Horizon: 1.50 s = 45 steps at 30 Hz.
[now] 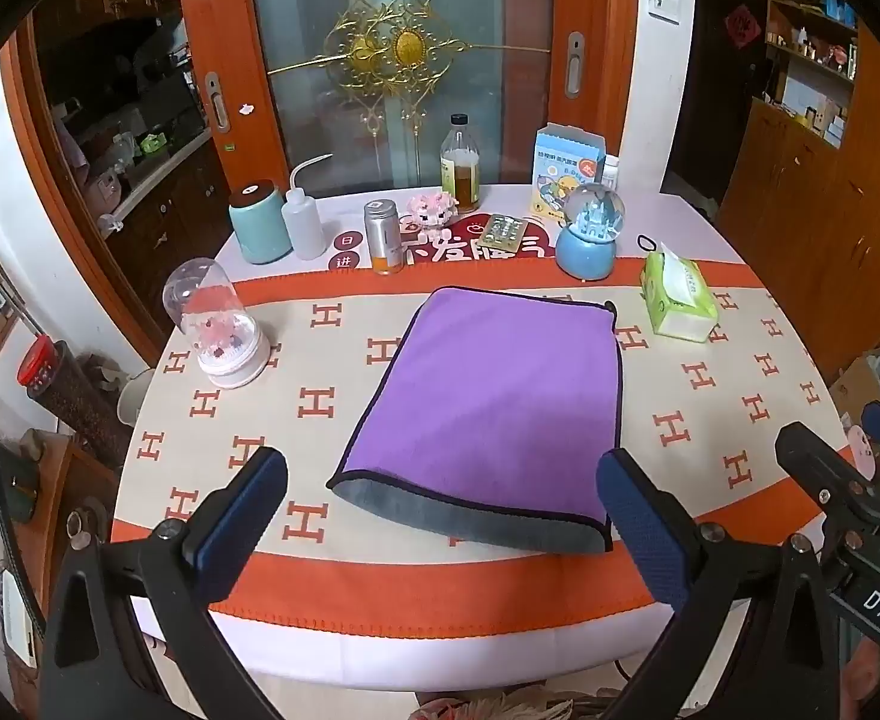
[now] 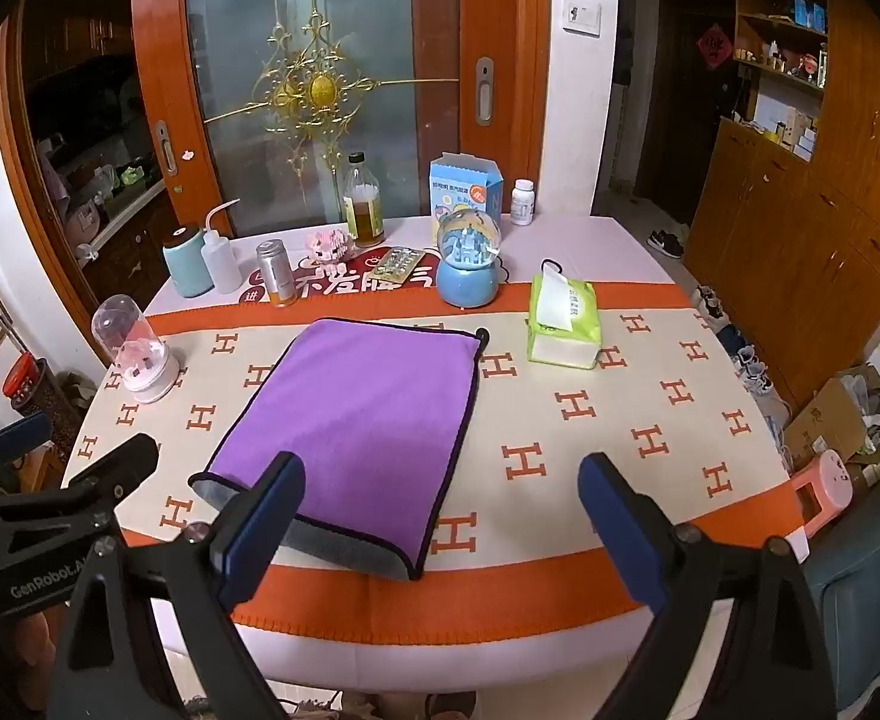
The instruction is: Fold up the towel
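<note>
1. The purple towel (image 1: pixel 494 396) is lying folded on the counter (image 1: pixel 710 420), its grey underside showing along the near edge.
2. The left gripper (image 1: pixel 443 516) is hovering at the towel's near edge with jaws standing wide apart, gripping nothing.
3. The right gripper (image 2: pixel 440 516) is hovering over the towel's near right corner, jaws likewise wide and gripping nothing.
4. A tissue pack (image 2: pixel 563 324) is sitting to the right of the towel, apart from it.
5. A snow globe (image 2: pixel 469 264) is standing beyond the towel's far edge.
</note>
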Motion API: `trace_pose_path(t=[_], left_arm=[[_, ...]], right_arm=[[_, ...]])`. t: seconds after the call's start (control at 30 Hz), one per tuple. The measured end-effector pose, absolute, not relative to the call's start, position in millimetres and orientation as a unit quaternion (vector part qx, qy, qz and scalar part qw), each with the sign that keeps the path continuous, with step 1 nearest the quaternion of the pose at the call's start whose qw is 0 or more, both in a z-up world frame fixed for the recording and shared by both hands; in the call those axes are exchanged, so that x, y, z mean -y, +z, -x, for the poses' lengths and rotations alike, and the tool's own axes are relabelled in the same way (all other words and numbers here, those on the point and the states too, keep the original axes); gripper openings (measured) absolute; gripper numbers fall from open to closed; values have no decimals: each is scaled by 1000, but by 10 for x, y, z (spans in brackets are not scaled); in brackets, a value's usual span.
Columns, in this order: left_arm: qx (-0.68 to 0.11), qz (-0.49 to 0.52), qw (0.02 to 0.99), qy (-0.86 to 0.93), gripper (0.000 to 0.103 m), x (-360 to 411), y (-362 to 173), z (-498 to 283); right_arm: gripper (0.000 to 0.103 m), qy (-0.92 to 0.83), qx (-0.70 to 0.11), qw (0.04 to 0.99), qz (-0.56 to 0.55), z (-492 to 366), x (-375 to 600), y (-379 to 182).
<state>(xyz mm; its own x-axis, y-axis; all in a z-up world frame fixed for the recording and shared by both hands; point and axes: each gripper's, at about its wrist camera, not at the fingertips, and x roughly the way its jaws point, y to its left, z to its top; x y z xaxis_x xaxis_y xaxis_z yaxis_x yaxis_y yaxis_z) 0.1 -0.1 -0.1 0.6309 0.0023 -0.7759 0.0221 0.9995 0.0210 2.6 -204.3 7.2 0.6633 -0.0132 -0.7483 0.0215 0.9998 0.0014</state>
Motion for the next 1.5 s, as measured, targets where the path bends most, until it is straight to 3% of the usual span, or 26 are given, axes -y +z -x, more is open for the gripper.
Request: trace_pose_path(t=[1.5], left_arm=[[-441, -24, 897, -17, 102, 11, -112, -29]], right_arm=[[93, -6, -426, 905, -13, -59, 1999, -57]])
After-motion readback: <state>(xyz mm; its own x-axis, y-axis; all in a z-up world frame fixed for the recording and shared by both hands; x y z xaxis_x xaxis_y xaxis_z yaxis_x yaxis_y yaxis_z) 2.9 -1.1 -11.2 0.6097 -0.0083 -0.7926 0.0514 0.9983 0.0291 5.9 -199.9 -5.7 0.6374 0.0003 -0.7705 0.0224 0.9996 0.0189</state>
